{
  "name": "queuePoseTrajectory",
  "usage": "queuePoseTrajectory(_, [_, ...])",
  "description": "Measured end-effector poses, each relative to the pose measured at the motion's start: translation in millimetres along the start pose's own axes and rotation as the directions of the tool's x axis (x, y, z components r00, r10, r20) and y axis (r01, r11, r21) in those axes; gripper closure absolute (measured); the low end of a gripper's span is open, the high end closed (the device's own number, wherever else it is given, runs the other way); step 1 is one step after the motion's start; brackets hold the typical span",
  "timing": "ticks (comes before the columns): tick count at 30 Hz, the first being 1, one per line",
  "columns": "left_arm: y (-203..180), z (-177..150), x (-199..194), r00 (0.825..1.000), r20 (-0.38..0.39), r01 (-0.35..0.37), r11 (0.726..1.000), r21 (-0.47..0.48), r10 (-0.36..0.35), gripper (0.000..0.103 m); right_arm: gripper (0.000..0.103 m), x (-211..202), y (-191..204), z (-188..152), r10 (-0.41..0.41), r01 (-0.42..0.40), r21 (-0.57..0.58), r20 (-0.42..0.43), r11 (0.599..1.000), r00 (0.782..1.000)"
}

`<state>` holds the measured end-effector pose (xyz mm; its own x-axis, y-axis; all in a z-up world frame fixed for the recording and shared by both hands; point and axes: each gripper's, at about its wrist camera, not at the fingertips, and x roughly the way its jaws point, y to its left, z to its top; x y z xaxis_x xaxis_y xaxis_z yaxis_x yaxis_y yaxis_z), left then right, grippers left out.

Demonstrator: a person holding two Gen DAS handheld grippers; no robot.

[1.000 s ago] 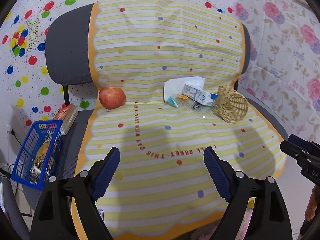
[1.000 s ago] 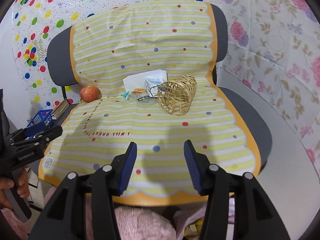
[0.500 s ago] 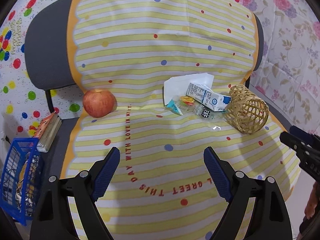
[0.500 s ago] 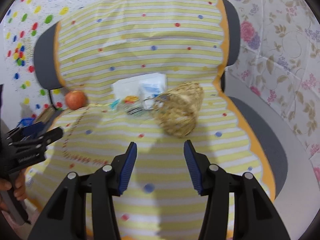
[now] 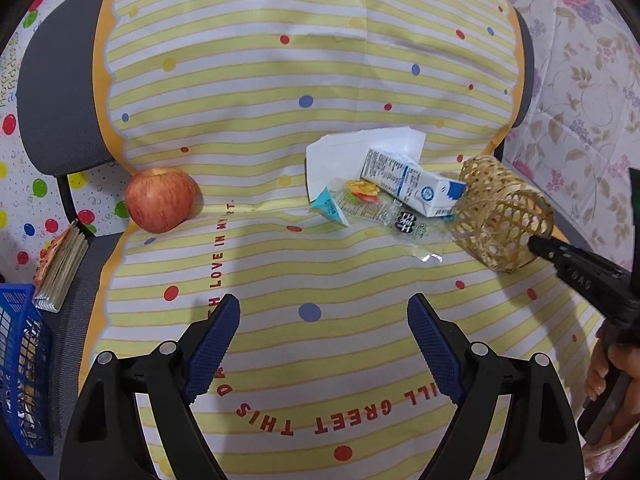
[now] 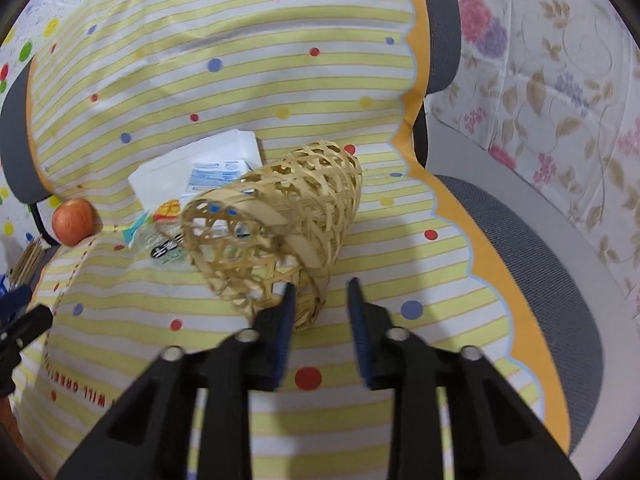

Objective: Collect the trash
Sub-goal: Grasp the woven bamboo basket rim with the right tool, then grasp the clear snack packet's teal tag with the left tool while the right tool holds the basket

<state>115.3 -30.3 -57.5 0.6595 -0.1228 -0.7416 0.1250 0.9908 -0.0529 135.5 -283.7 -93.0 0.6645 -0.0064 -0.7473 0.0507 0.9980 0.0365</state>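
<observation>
Right wrist: basket (image 6: 280, 216) lies on side, mouth toward cam; right claw (image 6: 320, 300) closing, rim not pinched.

Woven bamboo basket (image 6: 276, 220), tipped on its side on the striped chair cover. Beside its mouth, clustered: white paper sheet (image 5: 344, 152) underneath, small milk carton (image 5: 408, 182) lying flat, clear printed wrappers (image 5: 384, 212), a teal packet (image 5: 330, 206).

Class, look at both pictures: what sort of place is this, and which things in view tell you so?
Probably a room in a home, arranged as a makeshift work spot. An office chair draped in a striped party cloth serves as the surface, patterned sheets hang behind it, and an apple, a woven basket and a milk carton lie on the seat.
</observation>
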Motion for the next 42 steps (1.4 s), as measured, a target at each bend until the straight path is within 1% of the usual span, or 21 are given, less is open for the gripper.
queuePoseTrajectory(1, [1, 0, 3, 1.0, -0.008, -0.001, 1.0, -0.005, 0.001, 0.018, 0.093, -1, -1, 0, 0.004, -0.004, 0.007, 0.002, 1.0, 1.0])
queuePoseTrajectory(2, [2, -1, 5, 1.0, -0.016, -0.001, 1.0, -0.013, 0.001, 0.018, 0.096, -2, -1, 0, 0.008, -0.008, 0.013, 0.004, 1.0, 1.0])
queuePoseTrajectory(5, [3, -3, 9, 1.0, -0.025, 0.002, 1.0, -0.026, -0.003, 0.018, 0.097, -19, -3, -1, -0.005, 0.004, 0.03, 0.035, 1.0, 0.999])
queuePoseTrajectory(8, [4, -2, 14, 0.999, -0.038, 0.0, 0.999, -0.04, -0.002, 0.018, 0.097, -45, -9, -2, -0.021, 0.017, 0.058, 0.074, 0.998, 0.997])
queuePoseTrajectory(12, [5, 0, 24, 0.998, -0.059, 0.007, 0.997, -0.076, -0.012, 0.018, 0.097, -84, -17, -5, -0.087, 0.074, 0.084, 0.162, 0.994, 0.983])
queuePoseTrajectory(15, [1, 7, 36, 0.997, -0.07, 0.032, 0.995, -0.098, -0.039, 0.018, 0.097, -98, -24, -7, -0.105, 0.087, 0.107, 0.186, 0.991, 0.977])
queuePoseTrajectory(20, [-12, 25, 55, 0.993, -0.078, 0.077, 0.989, -0.13, -0.087, 0.018, 0.097, -100, -25, -8, -0.094, 0.075, 0.105, 0.187, 0.992, 0.978])
queuePoseTrajectory(23, [-18, 34, 68, 0.992, -0.083, 0.08, 0.987, -0.14, -0.093, 0.021, 0.097, -96, -24, -8, -0.084, 0.066, 0.102, 0.181, 0.993, 0.98])
queuePoseTrajectory(24, [-19, 37, 74, 0.992, -0.086, 0.076, 0.987, -0.139, -0.088, 0.028, 0.097, -94, -24, -9, -0.08, 0.063, 0.099, 0.178, 0.993, 0.981])
queuePoseTrajectory(25, [-21, 39, 80, 0.992, -0.091, 0.075, 0.988, -0.135, -0.088, 0.032, 0.097, -93, -23, -9, -0.077, 0.061, 0.097, 0.175, 0.993, 0.982])
queuePoseTrajectory(26, [-22, 43, 88, 0.99, -0.109, 0.076, 0.987, -0.141, -0.092, 0.033, 0.097, -91, -23, -9, -0.073, 0.057, 0.094, 0.171, 0.994, 0.983])
queuePoseTrajectory(28, [-22, 49, 92, 0.99, -0.095, 0.093, 0.983, -0.159, -0.109, 0.033, 0.097, -89, -22, -10, -0.068, 0.053, 0.091, 0.168, 0.994, 0.984])
queuePoseTrajectory(31, [-25, 58, 104, 0.988, -0.11, 0.095, 0.984, -0.153, -0.112, 0.033, 0.097, -85, -22, -10, -0.066, 0.053, 0.08, 0.163, 0.995, 0.985])
queuePoseTrajectory(32, [-24, 60, 111, 0.985, -0.122, 0.101, 0.98, -0.17, -0.123, 0.033, 0.097, -83, -22, -10, -0.065, 0.053, 0.077, 0.16, 0.996, 0.985])
queuePoseTrajectory(35, [-23, 68, 120, 0.984, -0.121, 0.105, 0.973, -0.204, -0.132, 0.033, 0.097, -80, -22, -10, -0.059, 0.048, 0.074, 0.153, 0.996, 0.986])
queuePoseTrajectory(37, [-19, 71, 121, 0.984, -0.119, 0.102, 0.965, -0.241, -0.134, 0.038, 0.097, -79, -21, -11, -0.057, 0.047, 0.07, 0.149, 0.996, 0.987])
queuePoseTrajectory(38, [-17, 72, 121, 0.983, -0.115, 0.107, 0.96, -0.261, -0.141, 0.05, 0.097, -78, -21, -11, -0.055, 0.045, 0.069, 0.146, 0.997, 0.988])
queuePoseTrajectory(39, [-12, 72, 119, 0.981, -0.106, 0.127, 0.948, -0.291, -0.164, 0.061, 0.097, -78, -21, -12, -0.052, 0.042, 0.067, 0.143, 0.997, 0.988])
queuePoseTrajectory(40, [-9, 72, 116, 0.976, -0.098, 0.154, 0.936, -0.318, -0.194, 0.068, 0.097, -79, -20, -12, -0.051, 0.042, 0.065, 0.141, 0.997, 0.989])
queuePoseTrajectory(42, [-2, 69, 105, 0.97, -0.068, 0.196, 0.917, -0.348, -0.233, 0.092, 0.097, -81, -19, -14, -0.048, 0.04, 0.06, 0.144, 0.997, 0.988])
